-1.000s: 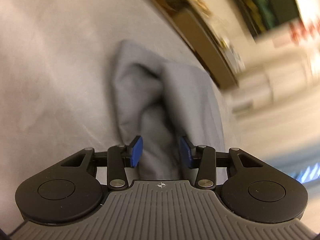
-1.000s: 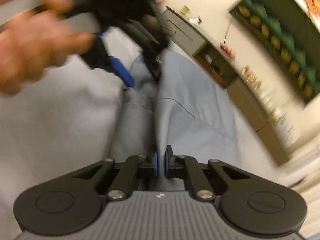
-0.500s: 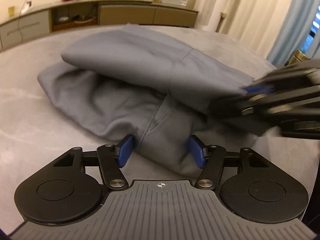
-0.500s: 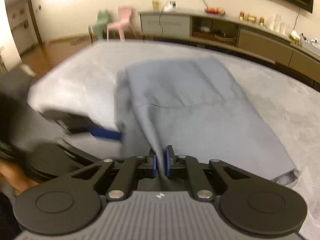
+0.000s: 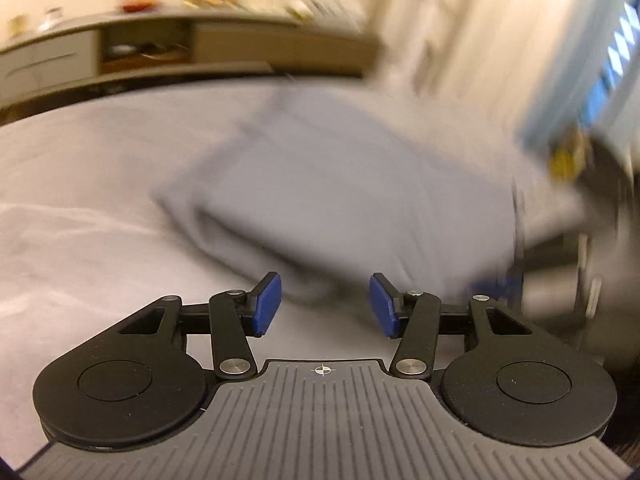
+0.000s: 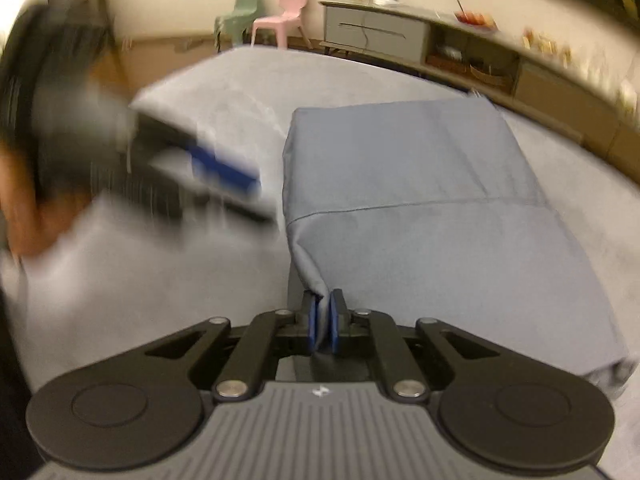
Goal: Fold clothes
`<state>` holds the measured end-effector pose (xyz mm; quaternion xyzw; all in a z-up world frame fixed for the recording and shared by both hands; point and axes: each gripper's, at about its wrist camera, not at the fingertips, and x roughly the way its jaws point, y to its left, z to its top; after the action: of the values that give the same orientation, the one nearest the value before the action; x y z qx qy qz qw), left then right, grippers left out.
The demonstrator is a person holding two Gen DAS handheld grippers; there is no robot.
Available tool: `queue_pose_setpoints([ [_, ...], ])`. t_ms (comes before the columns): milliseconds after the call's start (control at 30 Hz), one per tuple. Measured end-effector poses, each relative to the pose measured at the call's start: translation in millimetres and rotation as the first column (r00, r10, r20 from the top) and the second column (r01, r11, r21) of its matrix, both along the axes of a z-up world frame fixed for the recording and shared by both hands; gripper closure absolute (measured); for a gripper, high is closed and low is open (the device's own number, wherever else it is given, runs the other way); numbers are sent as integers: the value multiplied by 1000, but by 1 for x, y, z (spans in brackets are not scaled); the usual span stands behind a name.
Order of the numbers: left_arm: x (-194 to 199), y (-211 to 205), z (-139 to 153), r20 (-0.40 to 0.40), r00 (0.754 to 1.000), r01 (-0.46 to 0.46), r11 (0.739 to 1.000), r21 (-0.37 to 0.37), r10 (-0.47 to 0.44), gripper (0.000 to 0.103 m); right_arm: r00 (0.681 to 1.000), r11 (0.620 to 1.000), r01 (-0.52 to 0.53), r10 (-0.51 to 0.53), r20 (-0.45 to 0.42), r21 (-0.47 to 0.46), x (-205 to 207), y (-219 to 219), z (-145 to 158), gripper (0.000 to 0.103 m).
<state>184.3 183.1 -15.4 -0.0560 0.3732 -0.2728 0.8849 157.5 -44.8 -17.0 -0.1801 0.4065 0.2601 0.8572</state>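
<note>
right gripper [image 6: 323,322] pinches the folded grey garment [image 6: 420,184] at its near corner; left gripper [image 5: 325,305] spread, empty; next, lay it flat

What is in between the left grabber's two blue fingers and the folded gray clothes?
In the left wrist view, only a bare strip of the light gray cover lies between the open left gripper and the folded gray garment. Blur hides fine detail.
</note>
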Motion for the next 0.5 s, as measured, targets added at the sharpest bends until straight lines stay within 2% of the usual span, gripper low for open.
queue_pose_setpoints([
  [67,3,10,10,23,999,-37,996,-87,39,62,991,985,-54,73,113,-163,-22,26,-14,75],
  [100,3,9,11,33,998,-41,992,-121,45,59,978,966,-79,123,171,-247,-34,38,-23,56],
  [133,5,3,9,36,999,-29,991,-130,34,57,956,938,-101,183,228,-332,-48,50,-35,51],
  [167,12,-7,4,31,999,-29,993,-111,33,57,934,906,-103,230,272,-411,-57,57,-44,55],
  [200,14,-14,-1,24,999,-41,997,-68,42,59,914,871,-91,266,307,-483,-63,59,-52,68],
  [233,15,-22,-6,21,999,-50,998,-26,50,60,907,857,-84,277,317,-509,-65,54,-55,68],
  [267,13,-31,-7,31,998,-48,999,10,48,61,913,861,-81,266,309,-502,-65,44,-53,68],
  [333,7,-48,-8,62,998,-35,999,33,32,60,923,862,-78,252,291,-500,-63,21,-49,70],
  [400,4,-66,-19,51,998,-30,997,77,26,61,924,828,-61,258,282,-557,-60,-8,-52,70],
  [467,9,-85,-34,29,999,-21,990,136,17,60,919,765,-13,264,294,-644,-54,-38,-64,70],
  [500,9,-91,-40,33,999,-9,988,155,4,66,917,742,10,260,302,-670,-49,-53,-69,70],
])
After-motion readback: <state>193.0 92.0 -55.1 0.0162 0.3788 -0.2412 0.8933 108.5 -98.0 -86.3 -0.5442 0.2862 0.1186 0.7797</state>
